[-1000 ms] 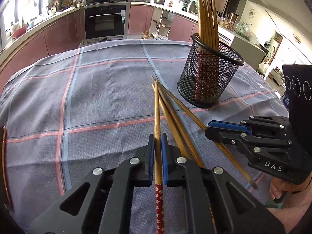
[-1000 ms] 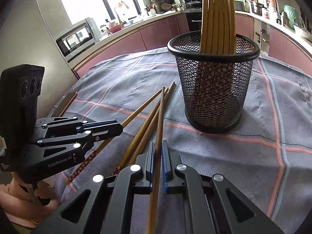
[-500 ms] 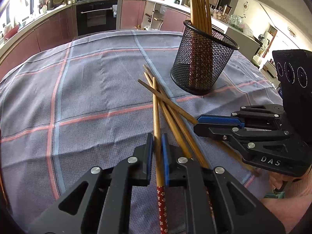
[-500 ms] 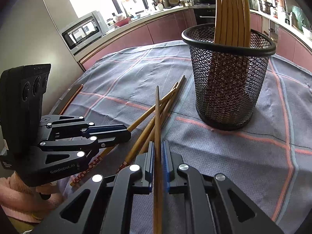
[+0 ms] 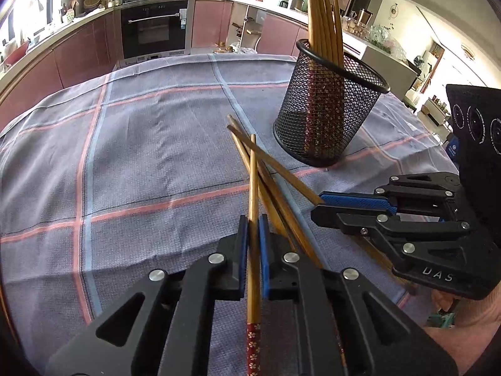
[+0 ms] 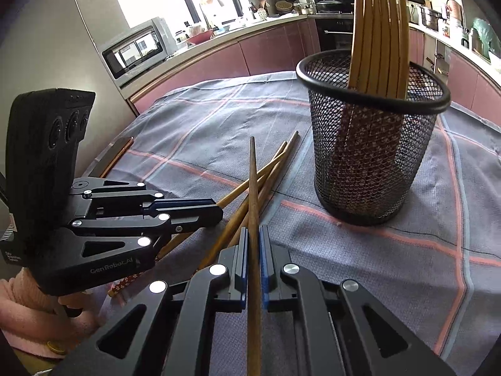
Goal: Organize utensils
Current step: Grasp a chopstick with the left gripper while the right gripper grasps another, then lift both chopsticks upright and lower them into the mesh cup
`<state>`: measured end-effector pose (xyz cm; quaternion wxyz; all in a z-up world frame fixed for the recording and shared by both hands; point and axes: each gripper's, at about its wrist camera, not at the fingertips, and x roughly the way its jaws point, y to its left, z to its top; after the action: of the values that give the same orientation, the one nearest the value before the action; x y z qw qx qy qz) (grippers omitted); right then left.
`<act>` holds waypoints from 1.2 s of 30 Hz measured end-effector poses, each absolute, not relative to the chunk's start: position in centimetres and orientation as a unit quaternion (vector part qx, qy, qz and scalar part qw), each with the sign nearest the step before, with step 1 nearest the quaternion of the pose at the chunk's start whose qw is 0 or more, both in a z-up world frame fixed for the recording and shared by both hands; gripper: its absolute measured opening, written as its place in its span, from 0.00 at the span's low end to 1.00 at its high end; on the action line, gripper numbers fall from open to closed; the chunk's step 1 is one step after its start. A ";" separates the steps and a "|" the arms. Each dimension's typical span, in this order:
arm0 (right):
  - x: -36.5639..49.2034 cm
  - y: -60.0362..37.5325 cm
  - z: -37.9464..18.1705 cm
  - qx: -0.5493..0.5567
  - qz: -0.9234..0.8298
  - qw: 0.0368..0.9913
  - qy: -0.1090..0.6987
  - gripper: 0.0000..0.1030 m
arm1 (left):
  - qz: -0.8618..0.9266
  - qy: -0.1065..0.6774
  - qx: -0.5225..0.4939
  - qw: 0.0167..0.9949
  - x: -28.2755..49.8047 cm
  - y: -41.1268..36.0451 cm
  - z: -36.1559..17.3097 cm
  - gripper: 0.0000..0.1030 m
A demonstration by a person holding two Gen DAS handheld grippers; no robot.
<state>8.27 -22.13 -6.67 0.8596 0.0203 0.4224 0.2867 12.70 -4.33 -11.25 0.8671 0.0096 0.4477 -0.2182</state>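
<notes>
chopsticks (image 5: 322, 28) in holder (image 5: 328, 116) — loose chopsticks (image 5: 281, 169) before it

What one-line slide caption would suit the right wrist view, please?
Right gripper clamps one chopstick before the mesh holder; left gripper alongside.

The tops of the brown wooden chopsticks (image 6: 380, 28) standing in the black wire-mesh cup (image 6: 372, 163) are cut off by the upper edge in the right wrist view. The red patterned end of the chopstick (image 5: 253, 282) clamped in the left gripper (image 5: 253, 232) is cut off below. The loose chopsticks (image 5: 281, 206) are partly hidden beneath both grippers' jaws. The lettering on the distant oven (image 5: 155, 28) cannot be read.
</notes>
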 end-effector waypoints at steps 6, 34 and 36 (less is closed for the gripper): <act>7.3 -24.3 -3.7 0.033 0.283 0.881 0.378 0.06 | -0.236 0.415 0.000 0.879 11.7 -3.8 -8.2 0.07; 8.5 -29.7 9.1 0.055 0.269 0.938 0.210 0.06 | -0.311 0.248 -0.049 0.916 12.3 -4.9 7.0 0.07; 8.6 -29.6 10.0 0.051 0.266 0.942 0.199 0.06 | -0.314 0.238 -0.048 0.918 12.6 -5.5 7.8 0.07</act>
<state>8.61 -29.64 9.97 0.9418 0.0510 0.1989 0.2661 12.58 -5.50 7.85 0.9176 -0.0478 0.2384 -0.3145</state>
